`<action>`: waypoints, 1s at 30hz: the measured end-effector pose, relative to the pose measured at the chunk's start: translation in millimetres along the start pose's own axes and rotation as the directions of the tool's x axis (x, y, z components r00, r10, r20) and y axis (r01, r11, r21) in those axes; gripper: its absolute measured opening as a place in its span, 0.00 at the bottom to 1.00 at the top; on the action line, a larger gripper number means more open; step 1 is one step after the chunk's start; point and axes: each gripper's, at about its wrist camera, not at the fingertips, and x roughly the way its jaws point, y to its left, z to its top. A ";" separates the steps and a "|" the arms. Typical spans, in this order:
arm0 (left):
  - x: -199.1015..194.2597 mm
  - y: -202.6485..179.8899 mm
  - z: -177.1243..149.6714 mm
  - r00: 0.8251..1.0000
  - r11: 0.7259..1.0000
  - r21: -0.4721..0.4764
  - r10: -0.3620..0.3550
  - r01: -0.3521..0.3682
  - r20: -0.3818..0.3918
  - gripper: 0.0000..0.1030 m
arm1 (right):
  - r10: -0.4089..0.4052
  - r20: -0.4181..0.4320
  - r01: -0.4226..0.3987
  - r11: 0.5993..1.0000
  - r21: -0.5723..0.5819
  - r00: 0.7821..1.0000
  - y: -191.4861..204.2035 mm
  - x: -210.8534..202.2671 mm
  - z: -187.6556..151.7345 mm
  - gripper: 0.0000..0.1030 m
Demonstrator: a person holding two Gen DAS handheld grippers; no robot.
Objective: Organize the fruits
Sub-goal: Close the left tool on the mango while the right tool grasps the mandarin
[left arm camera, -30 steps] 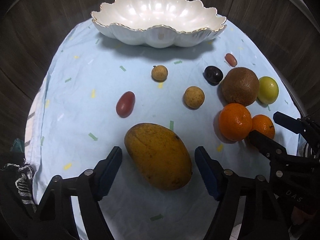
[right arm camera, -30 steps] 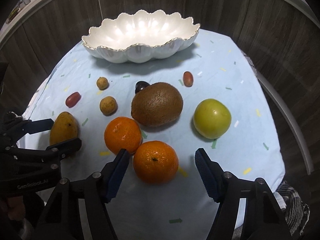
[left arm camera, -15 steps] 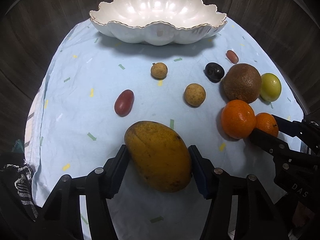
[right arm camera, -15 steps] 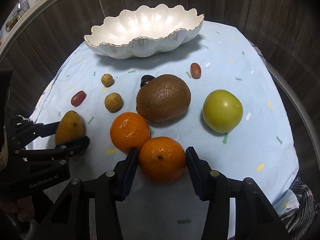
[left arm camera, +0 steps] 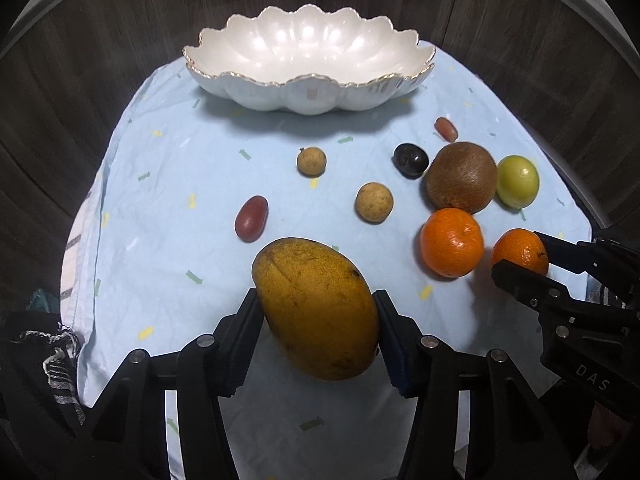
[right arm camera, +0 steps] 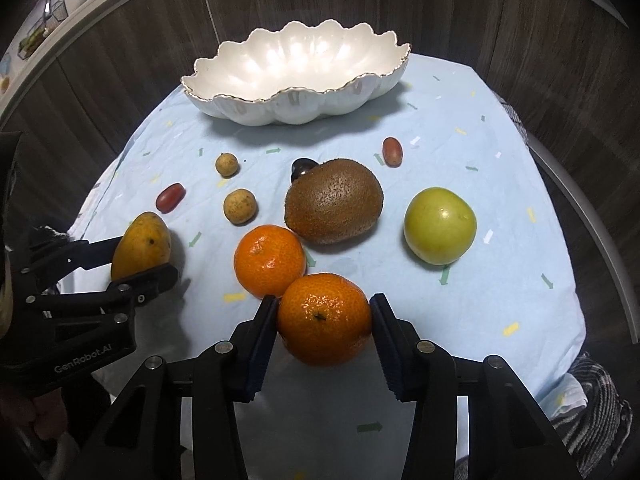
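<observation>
My left gripper (left arm camera: 316, 320) is shut on a yellow mango (left arm camera: 316, 308), held just above the blue cloth (left arm camera: 168, 176). It also shows in the right wrist view (right arm camera: 142, 244). My right gripper (right arm camera: 324, 320) is shut on an orange (right arm camera: 324, 318), seen in the left wrist view (left arm camera: 520, 252) too. A second orange (right arm camera: 269, 260) lies beside it. A kiwi (right arm camera: 334, 202), a green fruit (right arm camera: 440, 225), two longans (right arm camera: 239, 206), two red grapes (right arm camera: 171, 197) and a dark fruit (left arm camera: 410, 159) lie on the cloth. The white scalloped bowl (right arm camera: 296, 100) stands empty at the back.
The cloth covers a round table with dark wood panelling behind it. A striped cloth (left arm camera: 48, 364) hangs at the table's left edge. The cloth's right edge (right arm camera: 568, 280) drops off close to the green fruit.
Both grippers closed on their fruit: the left on the mango, the right on the near orange. Both fruits have lifted slightly and the views now look more down on the bowl.
</observation>
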 end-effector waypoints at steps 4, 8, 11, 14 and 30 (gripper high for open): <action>-8.6 0.9 -0.3 1.000 1.000 0.000 -0.006 0.006 0.026 0.52 | -0.007 0.011 0.007 1.000 0.001 1.000 0.8 -5.5 0.7 0.46; -15.2 3.3 0.2 0.999 1.000 0.003 -0.010 0.010 0.051 0.51 | -0.012 0.024 0.012 1.000 0.003 1.000 2.4 -10.0 3.1 0.46; -19.8 5.1 1.2 0.998 1.000 0.002 -0.014 0.013 0.063 0.51 | -0.012 0.039 0.012 1.000 0.008 0.999 2.9 -15.8 7.9 0.46; -26.6 6.7 4.5 0.997 1.000 -0.002 -0.012 0.012 0.080 0.51 | -0.008 0.052 0.008 1.000 0.010 0.999 3.4 -20.5 12.7 0.46; -62.3 23.8 59.3 0.980 1.000 -0.020 0.009 -0.005 0.200 0.50 | 0.012 0.176 -0.012 1.000 0.003 0.984 10.4 -44.5 63.9 0.46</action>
